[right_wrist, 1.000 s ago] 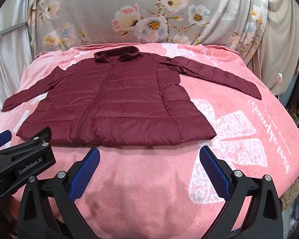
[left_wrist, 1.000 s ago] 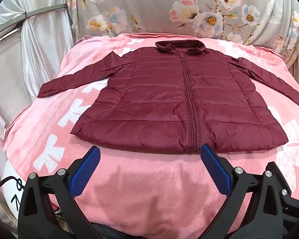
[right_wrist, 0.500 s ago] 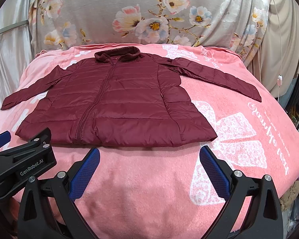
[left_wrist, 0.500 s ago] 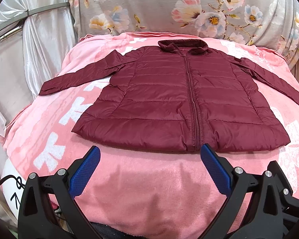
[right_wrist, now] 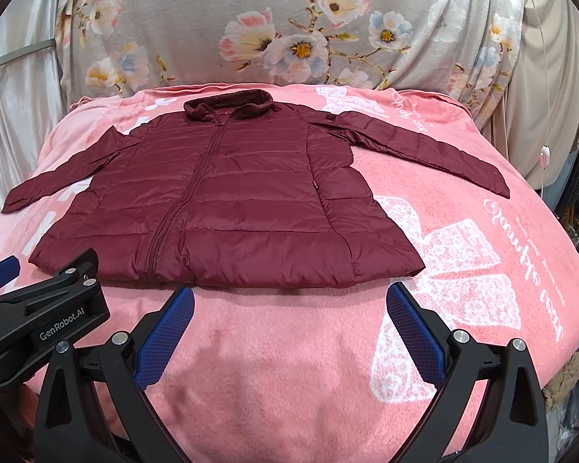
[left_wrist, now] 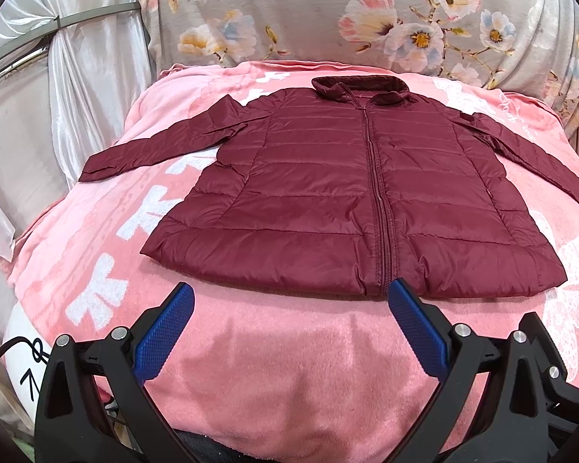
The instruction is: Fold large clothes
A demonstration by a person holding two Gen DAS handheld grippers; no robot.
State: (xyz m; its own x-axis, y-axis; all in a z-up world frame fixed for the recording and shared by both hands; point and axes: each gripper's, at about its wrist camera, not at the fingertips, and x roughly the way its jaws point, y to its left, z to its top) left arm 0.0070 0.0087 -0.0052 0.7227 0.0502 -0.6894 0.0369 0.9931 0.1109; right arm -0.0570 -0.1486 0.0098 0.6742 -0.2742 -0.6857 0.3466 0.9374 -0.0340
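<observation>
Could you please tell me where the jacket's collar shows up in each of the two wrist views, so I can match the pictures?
Left wrist view: the collar sits right of centre in the upper part, at the jacket's far end.
Right wrist view: the collar sits left of centre in the upper part, again at the far end.
Shared landmark: the zip runs from the collar to the near hem in both views.

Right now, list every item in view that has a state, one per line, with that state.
jacket: unfolded, spread flat, front up, zipped closed
jacket sleeves: both stretched outwards, not folded in
collar: at the far end
pink blanket: spread under jacket
left gripper: open, empty
right gripper: open, empty
</observation>
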